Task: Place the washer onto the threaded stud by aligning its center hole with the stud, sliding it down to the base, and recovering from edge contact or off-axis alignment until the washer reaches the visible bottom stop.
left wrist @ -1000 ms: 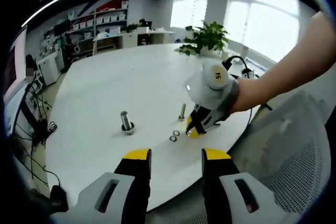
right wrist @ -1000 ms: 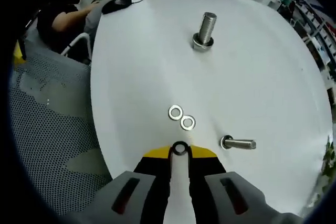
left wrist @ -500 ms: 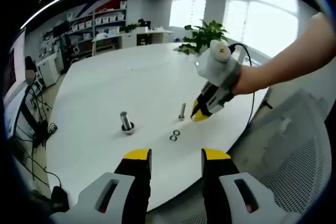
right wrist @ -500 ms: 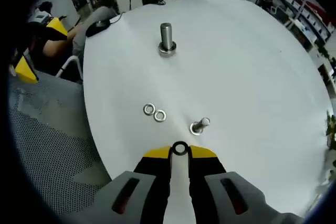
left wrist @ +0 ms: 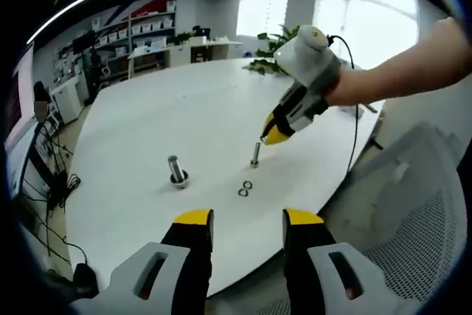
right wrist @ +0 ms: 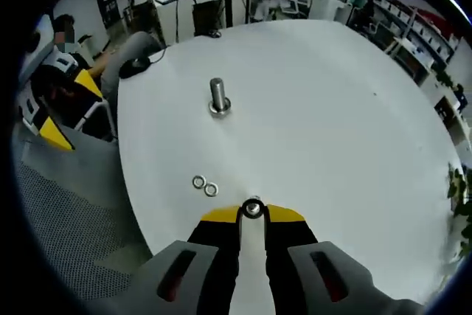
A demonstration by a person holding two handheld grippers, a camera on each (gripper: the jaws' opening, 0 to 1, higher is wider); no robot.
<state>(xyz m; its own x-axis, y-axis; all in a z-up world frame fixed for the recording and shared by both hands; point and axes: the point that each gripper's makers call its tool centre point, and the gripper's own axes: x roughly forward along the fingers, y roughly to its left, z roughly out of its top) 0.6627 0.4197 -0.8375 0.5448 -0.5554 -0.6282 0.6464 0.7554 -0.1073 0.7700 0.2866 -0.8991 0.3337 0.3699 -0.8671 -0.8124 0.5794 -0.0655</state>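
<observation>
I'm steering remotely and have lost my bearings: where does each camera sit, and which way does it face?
Left gripper view: rides the left claw, held back off the table edge, facing across it; the person's forearm and right claw show.
Right gripper view: rides the right claw, looking down its shut jaws, holding a washer.
Both share the table, large stud and two loose washers.

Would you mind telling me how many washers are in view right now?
3: two loose washers side by side on the white table, one beside the other, and a third washer pinched in the right claw.
</observation>
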